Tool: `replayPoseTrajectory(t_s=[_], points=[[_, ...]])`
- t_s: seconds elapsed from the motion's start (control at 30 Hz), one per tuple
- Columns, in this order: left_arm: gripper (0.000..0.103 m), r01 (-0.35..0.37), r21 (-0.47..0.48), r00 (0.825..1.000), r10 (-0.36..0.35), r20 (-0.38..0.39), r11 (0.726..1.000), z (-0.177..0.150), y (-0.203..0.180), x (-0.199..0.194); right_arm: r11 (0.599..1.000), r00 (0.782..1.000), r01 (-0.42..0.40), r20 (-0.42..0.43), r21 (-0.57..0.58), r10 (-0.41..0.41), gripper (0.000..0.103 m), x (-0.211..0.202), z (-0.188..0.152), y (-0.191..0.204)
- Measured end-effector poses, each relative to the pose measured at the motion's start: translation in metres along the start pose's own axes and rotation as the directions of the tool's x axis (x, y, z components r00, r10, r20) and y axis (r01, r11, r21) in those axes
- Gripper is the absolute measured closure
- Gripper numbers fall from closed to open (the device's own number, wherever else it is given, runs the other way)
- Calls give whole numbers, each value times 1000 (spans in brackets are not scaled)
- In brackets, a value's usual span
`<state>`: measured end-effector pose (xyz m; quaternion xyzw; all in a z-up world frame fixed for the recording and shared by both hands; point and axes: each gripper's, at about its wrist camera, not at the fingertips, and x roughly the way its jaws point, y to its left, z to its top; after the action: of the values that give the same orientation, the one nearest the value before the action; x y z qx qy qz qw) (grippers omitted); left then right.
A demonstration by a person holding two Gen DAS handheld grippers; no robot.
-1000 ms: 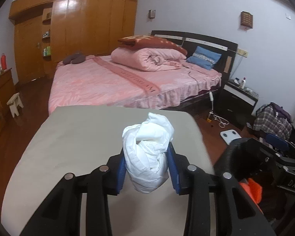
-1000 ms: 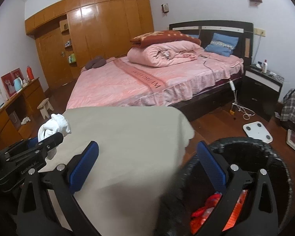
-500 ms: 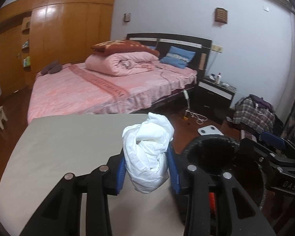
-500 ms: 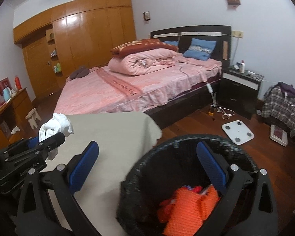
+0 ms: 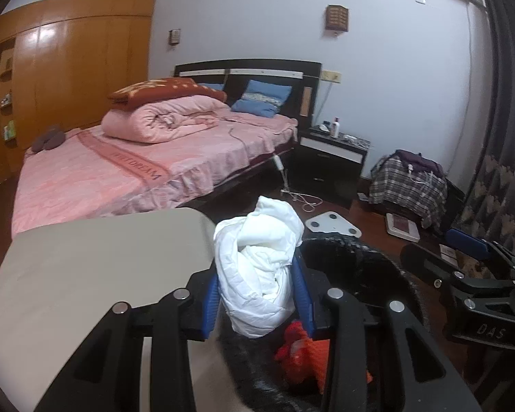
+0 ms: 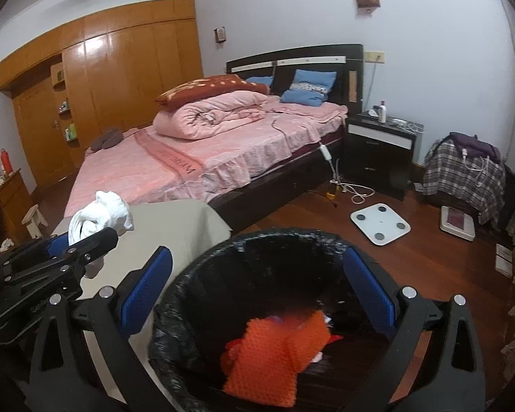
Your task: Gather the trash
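Observation:
My left gripper (image 5: 259,295) is shut on a crumpled white paper wad (image 5: 259,267) and holds it over the near rim of a black-lined trash bin (image 5: 370,267), beside the grey table's edge (image 5: 103,261). The wad and the left gripper also show in the right wrist view (image 6: 99,218), at the left. My right gripper (image 6: 254,292) is open and empty, its blue pads (image 6: 367,286) spread over the bin (image 6: 267,250). Orange trash (image 6: 278,360) lies inside the bin.
A pink bed (image 6: 195,161) fills the far side of the room. A black nightstand (image 6: 381,151), a white scale (image 6: 379,223) on the wood floor and a plaid bag (image 6: 463,175) stand to the right. Wooden wardrobes (image 6: 113,86) line the far wall.
Both grippers have swung right, away from the table. The bin now sits under both of them, and the wad has come from above the table to the bin's rim.

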<state>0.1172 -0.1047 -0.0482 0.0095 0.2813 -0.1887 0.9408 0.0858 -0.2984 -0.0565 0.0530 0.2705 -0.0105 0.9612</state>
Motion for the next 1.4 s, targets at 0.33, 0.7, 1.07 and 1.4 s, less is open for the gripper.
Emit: replayPoseTrajectory(t_s=[0.33,0.7,1.07,1.4], points=[[65,58,45,998,-57,-29,997,-4,-36,29,997,998,66,-1,36,-66,6,-5,-8,-36],[42,118,72,991,-113,-77,990,-6,-54,59,994,995,97,-11,57,-97,6,-3,-14,-54],[9,45,43,998,-43,-39,998,3,-18,42,995,997,82,-15,58,-81,6,-3,-16,-51],[6,-44,18,998,45,-41,999,-3,15,-5,999,999,32,-28,30,-31,6,-15,-10,-26]])
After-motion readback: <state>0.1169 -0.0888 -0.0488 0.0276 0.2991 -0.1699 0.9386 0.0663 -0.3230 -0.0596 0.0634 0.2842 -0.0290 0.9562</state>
